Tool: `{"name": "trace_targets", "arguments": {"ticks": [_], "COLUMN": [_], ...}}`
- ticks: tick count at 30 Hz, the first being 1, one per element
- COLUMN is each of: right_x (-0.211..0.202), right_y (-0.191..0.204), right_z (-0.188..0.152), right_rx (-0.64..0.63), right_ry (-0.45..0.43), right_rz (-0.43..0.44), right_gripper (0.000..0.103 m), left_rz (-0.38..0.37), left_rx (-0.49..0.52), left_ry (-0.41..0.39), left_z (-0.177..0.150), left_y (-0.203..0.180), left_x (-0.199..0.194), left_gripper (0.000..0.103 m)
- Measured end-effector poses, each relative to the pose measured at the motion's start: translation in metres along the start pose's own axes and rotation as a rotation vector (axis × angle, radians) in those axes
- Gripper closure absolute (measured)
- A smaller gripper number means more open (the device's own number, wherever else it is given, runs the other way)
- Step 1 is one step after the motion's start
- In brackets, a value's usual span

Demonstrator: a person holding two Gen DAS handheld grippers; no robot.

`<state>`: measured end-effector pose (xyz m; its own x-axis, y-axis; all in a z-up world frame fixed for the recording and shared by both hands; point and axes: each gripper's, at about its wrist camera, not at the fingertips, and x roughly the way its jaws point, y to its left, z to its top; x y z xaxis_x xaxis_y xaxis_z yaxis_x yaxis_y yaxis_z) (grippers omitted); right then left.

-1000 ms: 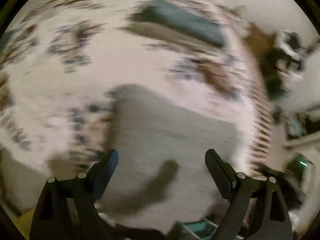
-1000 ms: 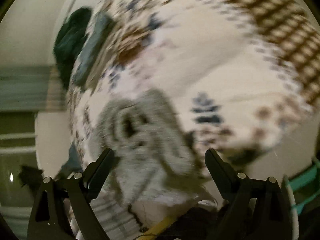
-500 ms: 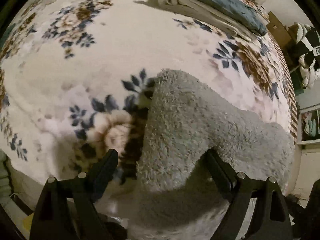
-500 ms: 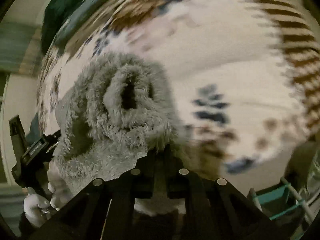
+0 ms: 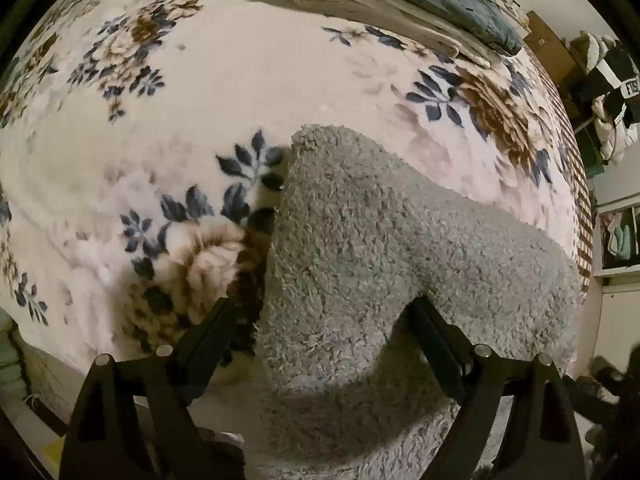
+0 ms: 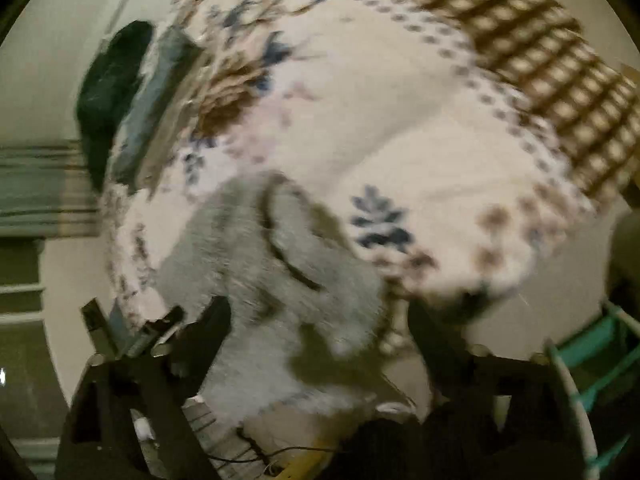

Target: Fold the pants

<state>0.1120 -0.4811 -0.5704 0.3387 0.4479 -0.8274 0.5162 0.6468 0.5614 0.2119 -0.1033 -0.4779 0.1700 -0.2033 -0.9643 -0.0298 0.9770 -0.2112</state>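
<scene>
Grey, shaggy fleece fills the lower middle of the left wrist view: the pants [image 5: 360, 264] lie on a cream floral blanket [image 5: 200, 80], and their lower part runs out of the frame at the bottom edge, so their full length cannot be seen. What shows is a broad band whose long axis climbs from the bottom centre to a blunt corner near the middle of the frame, with a second lobe spreading toward the right edge. Whether that corner is a waistband or a leg end is hard to tell here.

The left gripper [image 5: 320, 328] stands with its jaws wide apart over the fleece; the right-hand finger [image 5: 436, 336] lies against the pile, the left-hand one over the blanket beside the garment's edge, and neither pad presses the cloth. At the top of this frame sits a stack of folded cloth [image 5: 400, 4], a pale piece under a dark teal one, well apart from the pants.

The right wrist view is smeared by motion. There the pants [image 6: 256, 280] appear as a grey heap in the lower left centre, with a dark curved fold or opening across the top. The right gripper [image 6: 316, 320] has its jaws opening, fleece lying between them but not pinched. A teal rack [image 6: 592, 364] is cut off at the lower right, and the other tongs show only as a blurred tip at the lower left.
</scene>
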Motion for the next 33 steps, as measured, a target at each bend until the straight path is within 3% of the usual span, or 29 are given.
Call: {"name": "trace_targets", "arguments": {"ticks": [3,5,9,13,15,17,20,24,25,26,27,33], "right_x": [0.043,0.056,0.019,0.013,0.023,0.023,0.01,0.052,0.063,0.069,0.073,0.038], "right_y": [0.015,0.02,0.002,-0.044,-0.052,-0.051,-0.055,-0.062,-0.066,-0.067,-0.067,-0.063], "right_z": [0.009,0.004,0.007,0.009,0.004,-0.006,-0.03,-0.049,-0.05,-0.053,-0.056,-0.091], "right_rx": [-0.112,-0.181,-0.084,0.086,0.124,0.147,0.214,0.34,0.371,0.39,0.409,0.446], "right_ry": [0.116,0.134,0.043,0.12,0.178,0.197,0.139,0.21,0.198,0.177,0.167,0.168], "right_rz": [-0.052,-0.143,-0.165,-0.16,-0.138,-0.118,0.012,0.112,0.139,0.157,0.16,0.06], "right_gripper": [0.015,0.088,0.089,0.086,0.071,0.041,0.026,0.025,0.032,0.075,0.098,0.097], "left_rz": [-0.002,-0.008,-0.042,-0.053,-0.05,-0.066,-0.073,-0.088,-0.092,-0.095,-0.096,-0.15], "left_rx": [0.003,0.009,0.021,0.056,0.08,0.092,0.106,0.088,0.083,0.08,0.078,0.068], "left_ry": [0.001,0.005,0.018,0.038,0.042,0.049,0.053,0.071,0.078,0.092,0.103,0.157], "left_z": [0.0,0.001,0.001,-0.002,-0.004,-0.006,-0.011,-0.017,-0.019,-0.02,-0.02,-0.021], "left_y": [0.0,0.0,-0.002,-0.017,-0.023,-0.025,-0.025,-0.018,-0.015,-0.011,-0.009,-0.002], "left_x": [0.0,0.0,0.0,0.002,0.0,-0.005,-0.01,-0.006,-0.004,-0.002,0.0,0.008], "left_gripper": [0.014,0.014,0.014,0.014,0.014,0.014,0.014,0.014,0.014,0.014,0.014,0.014]}}
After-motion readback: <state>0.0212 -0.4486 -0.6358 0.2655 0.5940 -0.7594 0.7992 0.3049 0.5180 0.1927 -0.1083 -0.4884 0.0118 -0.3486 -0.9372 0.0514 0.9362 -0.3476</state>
